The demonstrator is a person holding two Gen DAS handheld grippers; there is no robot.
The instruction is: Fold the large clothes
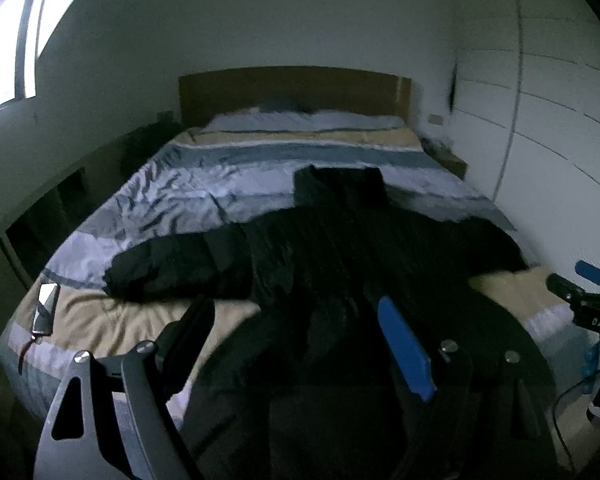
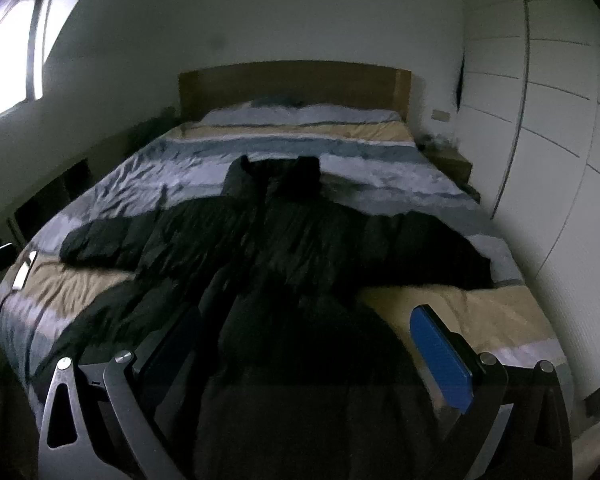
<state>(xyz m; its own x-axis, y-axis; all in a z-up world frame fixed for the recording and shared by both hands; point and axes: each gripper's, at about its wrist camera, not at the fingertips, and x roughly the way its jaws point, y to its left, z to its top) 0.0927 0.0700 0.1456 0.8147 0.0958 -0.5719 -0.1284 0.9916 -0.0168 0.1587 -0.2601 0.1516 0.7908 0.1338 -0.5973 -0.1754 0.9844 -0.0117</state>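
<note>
A large black puffer jacket (image 1: 332, 248) lies spread flat on the striped bedcover (image 1: 180, 192). Its collar points toward the headboard and a sleeve (image 1: 172, 264) stretches out to each side. My left gripper (image 1: 296, 332) hovers open over the jacket's near hem, nothing between its dark and blue pads. In the right wrist view the same jacket (image 2: 284, 240) fills the middle of the bed, and my right gripper (image 2: 308, 344) stands open above the hem, its blue pad (image 2: 440, 352) over the beige stripe. The right gripper (image 1: 588, 296) also shows at the left view's right edge.
A small flat device (image 1: 46, 308) lies near the bed's left front corner. A wooden headboard (image 1: 292, 92) stands at the far end, with a nightstand (image 1: 452, 160) and white wardrobe doors (image 1: 548, 140) on the right. A low shelf (image 1: 52, 208) runs along the left wall under a window (image 1: 8, 40).
</note>
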